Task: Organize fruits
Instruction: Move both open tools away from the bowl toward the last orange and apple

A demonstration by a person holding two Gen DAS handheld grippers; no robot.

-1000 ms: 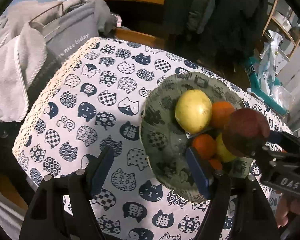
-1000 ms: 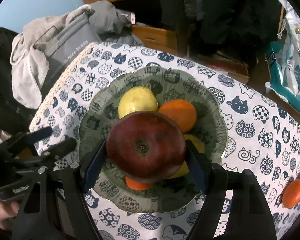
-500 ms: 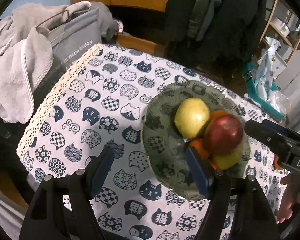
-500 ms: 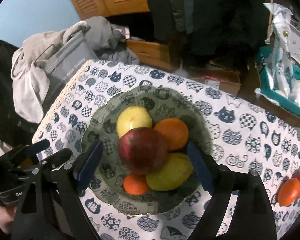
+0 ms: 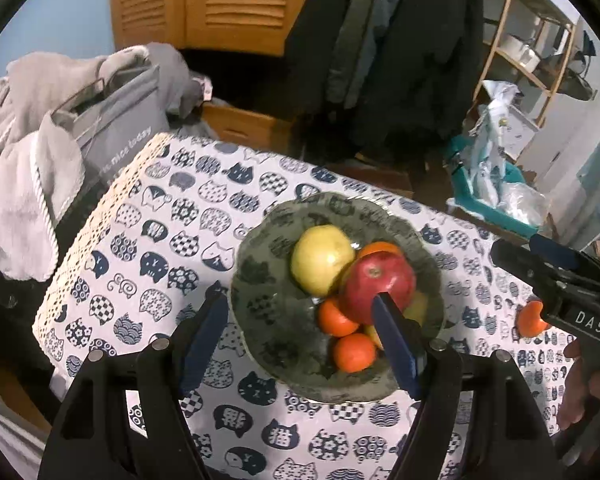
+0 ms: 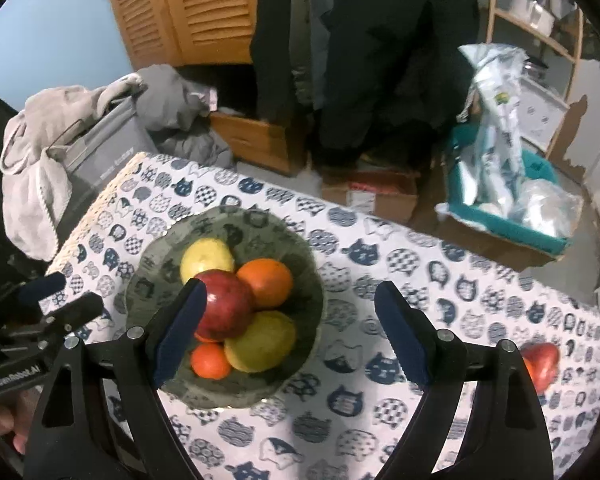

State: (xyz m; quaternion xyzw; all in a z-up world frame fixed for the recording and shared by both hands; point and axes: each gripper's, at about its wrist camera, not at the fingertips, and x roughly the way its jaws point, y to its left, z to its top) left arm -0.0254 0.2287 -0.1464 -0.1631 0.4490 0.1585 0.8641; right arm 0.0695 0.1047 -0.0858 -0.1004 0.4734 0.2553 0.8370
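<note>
Fruits in bowl: a red apple lies on top of the pile in the green patterned bowl, left of centre in the right wrist view, touching a yellow-green fruit behind it and an orange to its right.
Lower pile: a second yellowish fruit and a small orange sit at the front; what lies beneath them is hidden.
Left tongs: spread wide, gripping nothing; the right blue pad covers part of the apple.
Right tongs: spread wide, nothing between the pads, bowl just below and left.
Tablecloth: cat print, its near edge cut off.
Loose fruit: red and orange pieces at the far right, half hidden behind the gripper arm, kind unclear.
</note>
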